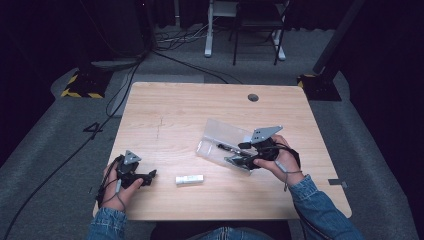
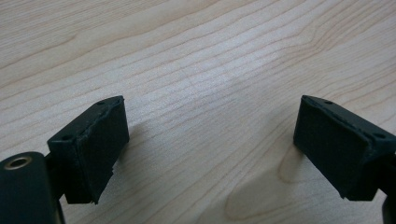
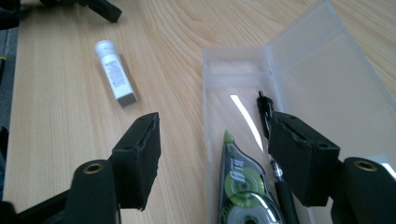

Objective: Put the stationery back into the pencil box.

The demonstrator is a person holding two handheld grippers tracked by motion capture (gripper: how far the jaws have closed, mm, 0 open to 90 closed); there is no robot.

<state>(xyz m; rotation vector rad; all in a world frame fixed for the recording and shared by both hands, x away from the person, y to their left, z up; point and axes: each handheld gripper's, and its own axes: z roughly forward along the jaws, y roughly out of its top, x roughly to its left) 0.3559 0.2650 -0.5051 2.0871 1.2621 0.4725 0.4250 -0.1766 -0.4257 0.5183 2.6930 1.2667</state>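
1. Bare wood is lying between my left gripper [image 2: 205, 154]'s wide jaws, leaving free passage toward twelve o'clock.
2. The open clear case [image 1: 222, 140] is blocking my right gripper [image 3: 215, 158] at twelve o'clock.
3. The white tube [image 3: 115, 72] is sitting at ten o'clock, well apart.

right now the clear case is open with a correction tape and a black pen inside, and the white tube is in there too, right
Not quite. The clear case is open and holds the correction tape and the black pen, but the white tube lies outside it on the bare table, apart from the case. The right gripper view shows this; the high view agrees.
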